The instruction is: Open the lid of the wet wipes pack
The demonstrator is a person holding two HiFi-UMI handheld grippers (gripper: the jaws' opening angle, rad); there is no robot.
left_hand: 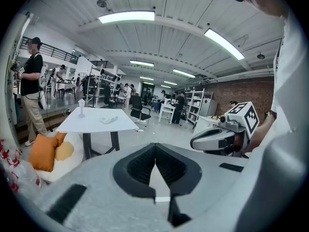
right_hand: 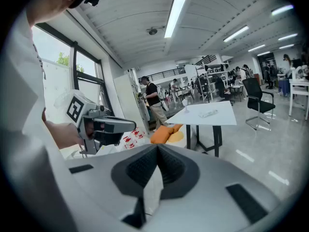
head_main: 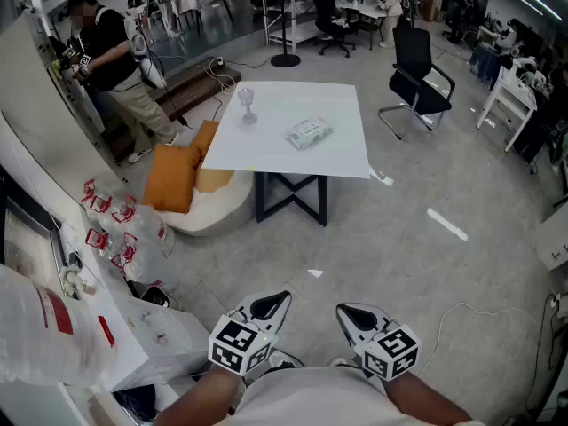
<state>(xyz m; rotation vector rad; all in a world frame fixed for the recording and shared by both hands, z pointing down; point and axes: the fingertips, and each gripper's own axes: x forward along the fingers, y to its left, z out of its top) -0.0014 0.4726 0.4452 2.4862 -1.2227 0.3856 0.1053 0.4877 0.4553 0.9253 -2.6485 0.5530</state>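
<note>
The wet wipes pack (head_main: 308, 132) lies flat on the white table (head_main: 293, 162) far ahead of me, with its lid down. It shows small in the left gripper view (left_hand: 108, 120) and in the right gripper view (right_hand: 209, 113). A clear stemmed glass (head_main: 247, 106) stands to the pack's left. Both grippers hang close to my body, well short of the table. The left gripper (head_main: 266, 307) (left_hand: 155, 145) is shut with nothing in it. The right gripper (head_main: 355, 316) (right_hand: 157, 146) is shut too, also empty. Each one appears beside the other in its camera.
Orange cushions (head_main: 173, 176) and a white beanbag (head_main: 213, 209) lie on the floor at the table's left. A black office chair (head_main: 417, 78) stands at the right. A person (head_main: 111, 60) stands at the far left. Plastic bags with red print (head_main: 115, 229) sit beside me.
</note>
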